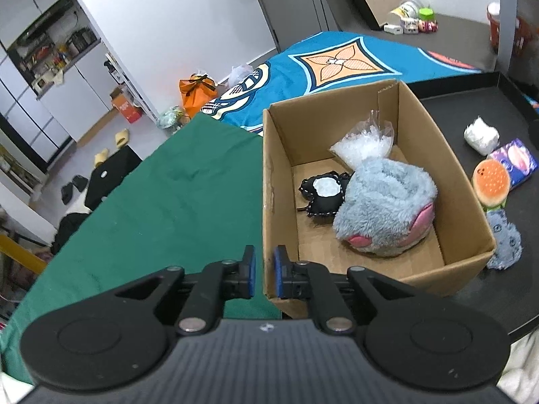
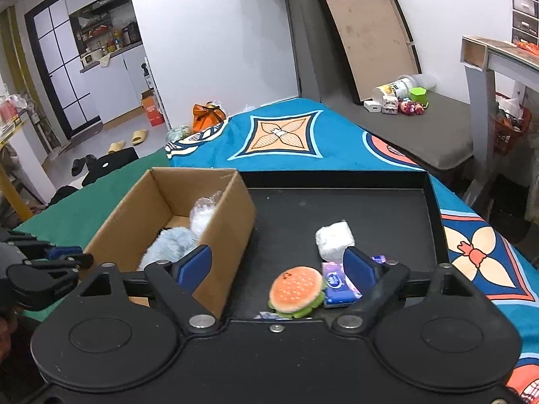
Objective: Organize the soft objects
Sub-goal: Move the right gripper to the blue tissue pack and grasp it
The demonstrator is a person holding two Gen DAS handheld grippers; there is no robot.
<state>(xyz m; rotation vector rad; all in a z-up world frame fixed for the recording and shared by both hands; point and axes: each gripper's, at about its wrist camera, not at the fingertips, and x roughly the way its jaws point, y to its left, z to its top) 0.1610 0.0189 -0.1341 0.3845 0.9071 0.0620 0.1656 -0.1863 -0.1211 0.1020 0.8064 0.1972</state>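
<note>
The left tongs [image 1: 263, 271] are seen clenched almost shut, with only a thin gap between the blue pads and nothing gripped in it. They are held over the near left corner of a cardboard box [image 1: 279, 202], whose left wall runs straight ahead of the pads. A green cloth [image 1: 168, 185] is spread to the left of these tongs.

Inside the box, ahead and to the right of the left tongs, a fluffy grey-blue plush [image 1: 384, 208] with pink patches is lodged against the right wall. A small black pouch [image 1: 320, 195] with a white centre is laid just beside it on the left, touching it, and a clear bag of white pellets [image 1: 362, 144] is propped behind both, towards the far wall.

The right tongs [image 2: 278, 266] are released, their jaws spread wide, and nothing is pressed by the pads. No earlier view is given. A burger-shaped plush [image 2: 294, 291] is found between the spread fingers, low and near the tongs' body, resting on a black tray [image 2: 337, 208]. A purple tissue pack [image 2: 337, 284] is touching the burger's right side, partly hidden behind the right finger. A white wrapped bundle [image 2: 334, 240] is set just ahead of that finger. The left finger is held in front of the box's right wall.

A second grey-blue plush piece [image 1: 503, 239] is laid outside the box, against its right wall, near the burger.
</note>
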